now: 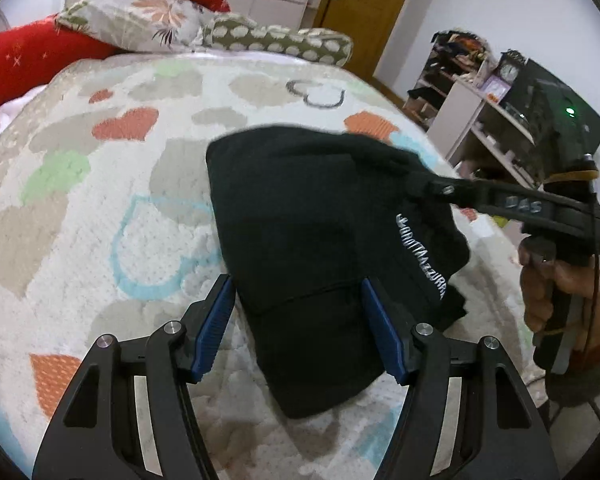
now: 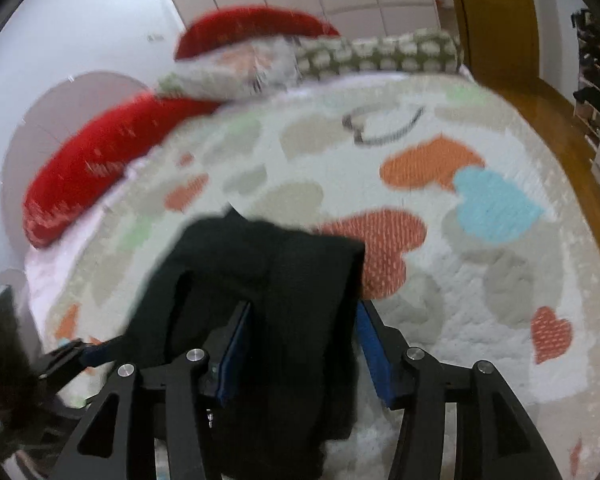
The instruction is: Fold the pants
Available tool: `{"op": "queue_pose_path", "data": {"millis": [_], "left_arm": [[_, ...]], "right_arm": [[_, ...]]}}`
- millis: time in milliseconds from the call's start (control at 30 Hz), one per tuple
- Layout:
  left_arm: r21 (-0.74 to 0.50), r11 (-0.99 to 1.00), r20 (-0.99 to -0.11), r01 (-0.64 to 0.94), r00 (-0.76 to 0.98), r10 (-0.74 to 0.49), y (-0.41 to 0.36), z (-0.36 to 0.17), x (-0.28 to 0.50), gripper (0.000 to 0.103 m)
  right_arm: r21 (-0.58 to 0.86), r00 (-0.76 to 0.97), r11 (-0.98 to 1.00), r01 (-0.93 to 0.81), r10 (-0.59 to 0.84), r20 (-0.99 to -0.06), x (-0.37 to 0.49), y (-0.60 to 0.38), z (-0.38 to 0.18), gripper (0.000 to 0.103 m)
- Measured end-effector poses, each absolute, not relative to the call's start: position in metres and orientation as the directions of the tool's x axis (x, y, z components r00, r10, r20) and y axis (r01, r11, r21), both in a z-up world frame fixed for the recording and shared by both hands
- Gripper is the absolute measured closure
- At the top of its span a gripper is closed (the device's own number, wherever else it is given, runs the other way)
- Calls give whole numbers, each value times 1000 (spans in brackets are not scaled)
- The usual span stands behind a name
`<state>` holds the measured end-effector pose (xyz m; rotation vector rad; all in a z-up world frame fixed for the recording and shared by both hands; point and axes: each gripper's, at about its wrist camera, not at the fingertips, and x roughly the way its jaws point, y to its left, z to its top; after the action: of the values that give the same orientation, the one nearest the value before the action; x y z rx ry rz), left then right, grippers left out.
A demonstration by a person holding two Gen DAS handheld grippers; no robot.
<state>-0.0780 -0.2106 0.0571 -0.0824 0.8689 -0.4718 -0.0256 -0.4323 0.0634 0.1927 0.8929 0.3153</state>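
Black pants [image 1: 320, 248] with white lettering lie in a folded bundle on the heart-patterned bedspread [image 1: 100, 184]. My left gripper [image 1: 296, 328] is open, its blue pads on either side of the bundle's near end, not closed on it. My right gripper [image 1: 416, 186] reaches in from the right, its tip at the bundle's right edge. In the blurred right wrist view the pants [image 2: 284, 280] lie between the wide-apart blue pads of my right gripper [image 2: 304, 344], which stands open.
Red, floral and dotted pillows [image 1: 148, 24] line the head of the bed. A shelf unit [image 1: 480, 120] stands past the bed's right side, with a wooden door [image 1: 364, 4] behind. The left gripper [image 2: 76, 354] shows at lower left of the right wrist view.
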Motion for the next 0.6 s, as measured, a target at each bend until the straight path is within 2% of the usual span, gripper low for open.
{"op": "queue_pose_path", "data": {"millis": [133, 233, 333, 467, 600], "left_arm": [[-223, 912, -679, 344, 616, -399, -205, 79, -71, 38], [-220, 918, -694, 331, 607, -386, -208, 79, -52, 38], [-196, 943, -735, 269, 596, -323, -213, 65, -25, 38], [-261, 932, -764, 253, 536, -360, -218, 44, -7, 34], [-272, 924, -761, 270, 527, -378, -227, 32, -9, 27]], "right_arm": [[198, 681, 959, -202, 283, -675, -37, -423, 94, 53], [283, 660, 919, -274, 394, -640, -30, -414, 97, 53], [270, 600, 912, -308, 407, -689, -14, -392, 77, 56], [193, 565, 949, -250, 305, -767, 13, -389, 39, 57], [285, 563, 934, -216, 357, -746, 18, -412, 25, 55]]}}
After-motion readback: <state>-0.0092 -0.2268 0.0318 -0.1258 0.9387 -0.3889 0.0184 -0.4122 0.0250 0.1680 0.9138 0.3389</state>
